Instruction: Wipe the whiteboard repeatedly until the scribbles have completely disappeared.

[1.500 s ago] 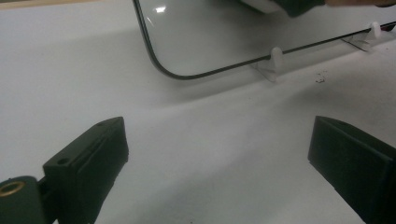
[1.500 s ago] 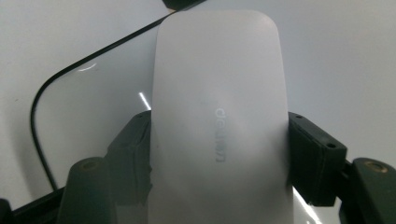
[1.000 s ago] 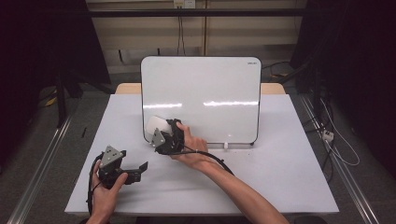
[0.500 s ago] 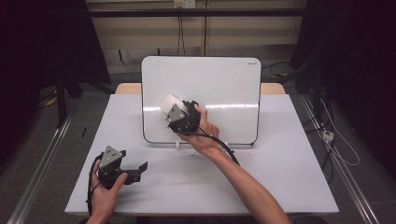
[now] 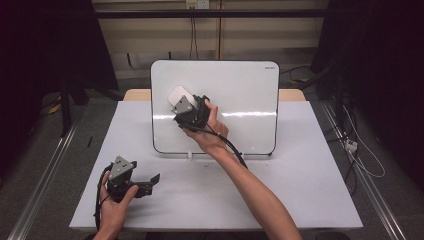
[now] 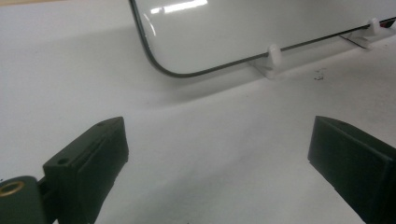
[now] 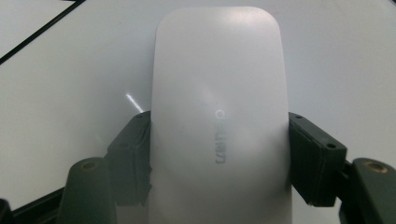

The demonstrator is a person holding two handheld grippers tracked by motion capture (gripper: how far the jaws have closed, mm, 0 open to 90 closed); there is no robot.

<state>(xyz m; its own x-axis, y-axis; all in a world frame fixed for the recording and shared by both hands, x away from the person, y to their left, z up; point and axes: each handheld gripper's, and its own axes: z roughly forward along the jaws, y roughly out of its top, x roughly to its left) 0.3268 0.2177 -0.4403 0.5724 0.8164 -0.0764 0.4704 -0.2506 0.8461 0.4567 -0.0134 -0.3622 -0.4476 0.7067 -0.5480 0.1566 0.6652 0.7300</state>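
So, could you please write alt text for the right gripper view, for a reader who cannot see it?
A white eraser with rounded corners and a faint grey logo is clamped between the two black jaws of the right gripper. Behind it lies the glossy white whiteboard, whose dark edge crosses the top left corner.

The eraser is white with small grey letters on it. The whiteboard is shiny white with a thin dark edge. The table is white. Both grippers are black.
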